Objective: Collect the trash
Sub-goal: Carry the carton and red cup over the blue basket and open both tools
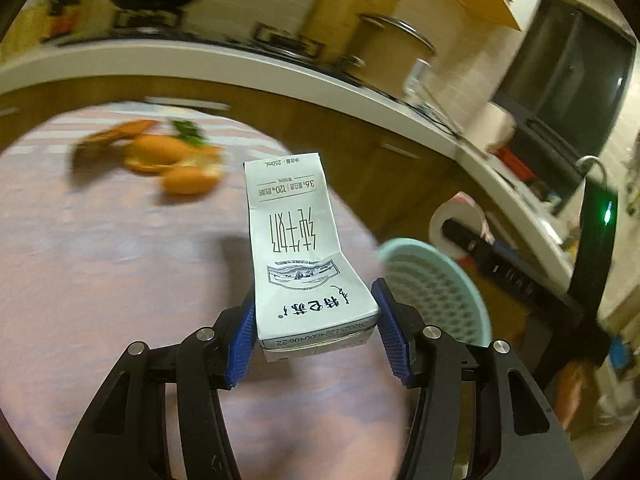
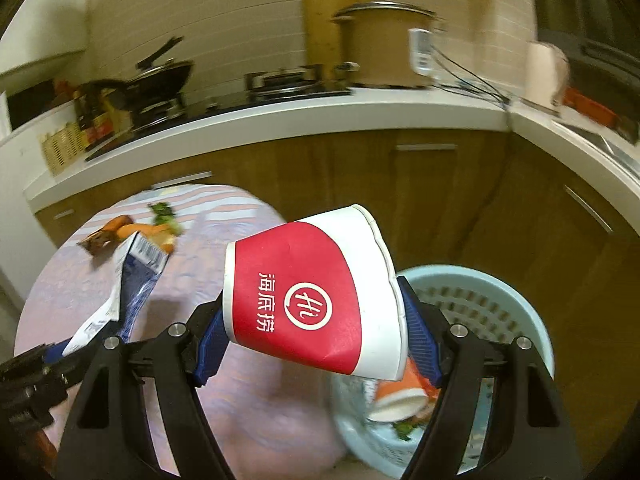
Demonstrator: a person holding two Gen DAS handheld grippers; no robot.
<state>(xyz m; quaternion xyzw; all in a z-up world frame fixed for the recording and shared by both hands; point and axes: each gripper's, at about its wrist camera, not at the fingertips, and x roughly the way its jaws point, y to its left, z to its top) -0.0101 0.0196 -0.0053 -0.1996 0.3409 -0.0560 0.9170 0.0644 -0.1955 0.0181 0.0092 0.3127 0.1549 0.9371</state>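
**Both grippers loaded: milk carton left, paper cup right**

The left gripper (image 1: 316,332) clamps a white 250 mL milk carton (image 1: 304,248) by its near end between the blue pads (image 1: 390,332), the carton pointing away above the pink striped cloth of the counter (image 1: 100,280). The right gripper (image 2: 316,336) is closed on a red-and-white paper cup (image 2: 316,296), held on its side with its rim to the right, above the edge of a light blue perforated trash basket (image 2: 520,308). Inside the basket lie an orange cup (image 2: 404,396) and some green scraps. Further out on the cloth, orange peels (image 1: 168,160) and a brown wrapper (image 2: 96,242) lie together, with a green leafy bit just beside them. Beyond stands the kitchen worktop (image 2: 360,108) with a lidded pot (image 2: 384,44)
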